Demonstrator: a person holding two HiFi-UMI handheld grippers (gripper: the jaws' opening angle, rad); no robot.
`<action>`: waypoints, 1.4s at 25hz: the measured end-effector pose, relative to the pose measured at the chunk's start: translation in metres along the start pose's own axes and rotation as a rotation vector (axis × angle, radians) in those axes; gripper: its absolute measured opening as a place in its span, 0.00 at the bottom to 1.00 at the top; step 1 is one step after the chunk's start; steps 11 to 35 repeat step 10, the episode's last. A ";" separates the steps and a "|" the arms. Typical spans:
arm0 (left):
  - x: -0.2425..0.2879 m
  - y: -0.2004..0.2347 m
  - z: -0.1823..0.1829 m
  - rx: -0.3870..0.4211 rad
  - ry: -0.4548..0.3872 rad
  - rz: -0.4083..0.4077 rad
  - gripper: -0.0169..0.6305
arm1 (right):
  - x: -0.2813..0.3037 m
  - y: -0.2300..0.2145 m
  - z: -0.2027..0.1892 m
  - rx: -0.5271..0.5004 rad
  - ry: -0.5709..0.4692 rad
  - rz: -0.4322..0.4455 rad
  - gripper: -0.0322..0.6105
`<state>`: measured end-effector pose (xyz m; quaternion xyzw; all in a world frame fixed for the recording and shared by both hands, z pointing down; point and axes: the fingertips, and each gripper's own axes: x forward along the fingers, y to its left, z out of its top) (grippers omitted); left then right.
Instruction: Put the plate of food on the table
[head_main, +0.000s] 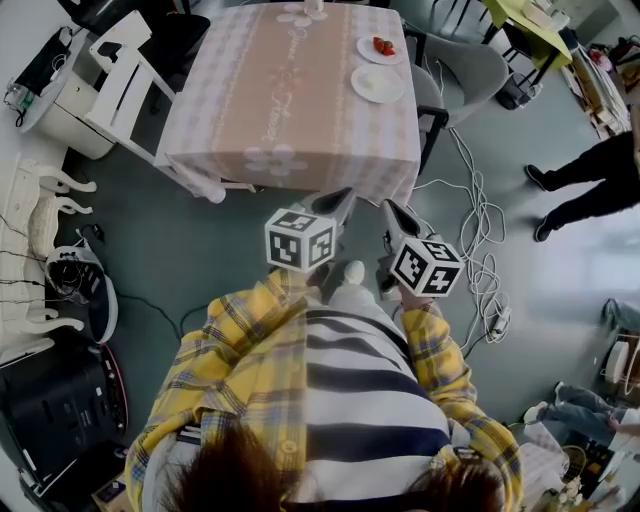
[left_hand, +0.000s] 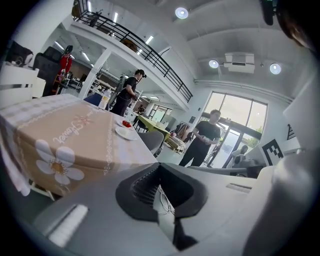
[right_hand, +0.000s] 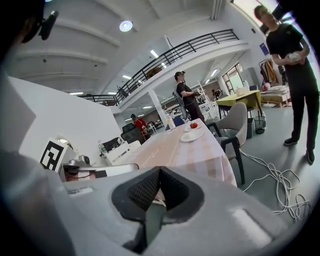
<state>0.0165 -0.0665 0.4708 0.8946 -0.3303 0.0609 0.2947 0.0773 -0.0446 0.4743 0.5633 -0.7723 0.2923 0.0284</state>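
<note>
While on the table (head_main: 280, 100), the white plate (head_main: 367, 53) holds red food (head_main: 384, 46)

Light is reading bright and even across all three views. In the left gripper view I am seeing round ceiling lamps (left_hand: 181, 12) glowing overhead, and the tall windows (left_hand: 235, 112) are blowing out to near white. One ceiling lamp (right_hand: 125, 25) is flaring slightly in the right gripper view. The table (head_main: 300, 90) is casting only a soft, faint shadow on the floor (head_main: 200, 250), which is washing out pale at the head view's right. Fisheye distortion is bending straight lines and blackening the corners. Hair (head_main: 250, 470) at the bottom edge is smearing out of focus.
</note>
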 end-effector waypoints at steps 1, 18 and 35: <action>-0.002 -0.002 -0.001 0.001 0.002 -0.001 0.03 | -0.002 0.001 -0.001 -0.001 0.000 -0.001 0.05; -0.015 -0.006 -0.001 0.008 -0.011 0.009 0.03 | -0.010 0.010 -0.001 -0.016 -0.007 0.003 0.05; -0.015 -0.006 -0.001 0.008 -0.011 0.009 0.03 | -0.010 0.010 -0.001 -0.016 -0.007 0.003 0.05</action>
